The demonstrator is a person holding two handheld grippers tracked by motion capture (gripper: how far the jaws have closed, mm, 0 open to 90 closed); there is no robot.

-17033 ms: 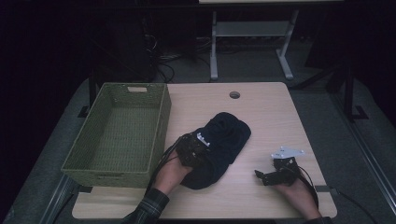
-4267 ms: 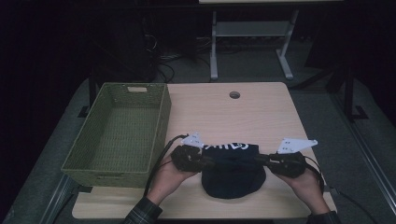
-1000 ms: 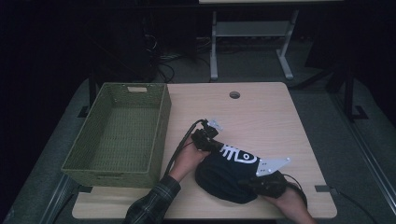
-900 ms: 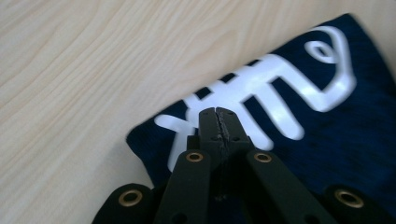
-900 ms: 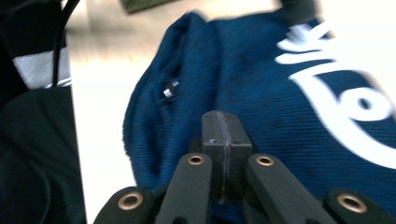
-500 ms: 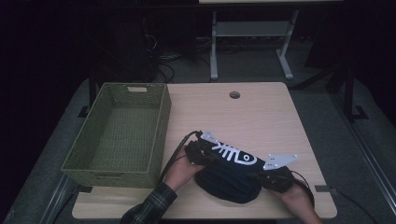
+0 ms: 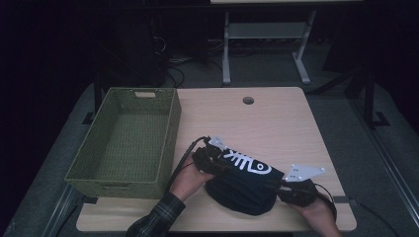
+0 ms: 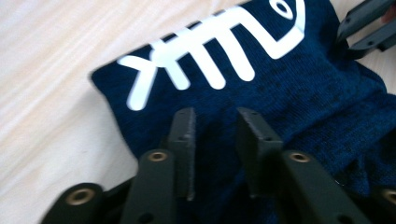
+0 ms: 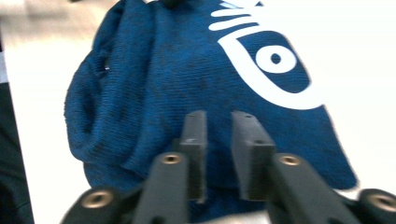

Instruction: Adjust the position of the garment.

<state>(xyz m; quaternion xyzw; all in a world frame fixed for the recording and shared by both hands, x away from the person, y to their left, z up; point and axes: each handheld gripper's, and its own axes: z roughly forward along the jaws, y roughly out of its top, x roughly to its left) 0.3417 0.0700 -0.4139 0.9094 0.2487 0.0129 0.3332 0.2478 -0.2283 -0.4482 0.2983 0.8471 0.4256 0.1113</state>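
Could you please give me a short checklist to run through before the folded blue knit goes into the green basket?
1. Left tool let go: ok; its jaws have just been opening and stand apart over the knit, with no cloth pinched.
2. Right tool let go: ok; its jaws have just been opening too, a gap between them, above the cloth.
3. Knit folded compactly: ok; it lies as one bundle, fish-bone print on top.
4. Knit fully on the table: ok; near the front edge, not overhanging.
5. Basket ready: ok; nothing shows in it, and it stands just left of the knit.
6. Fold will hold when lifted: cannot tell.
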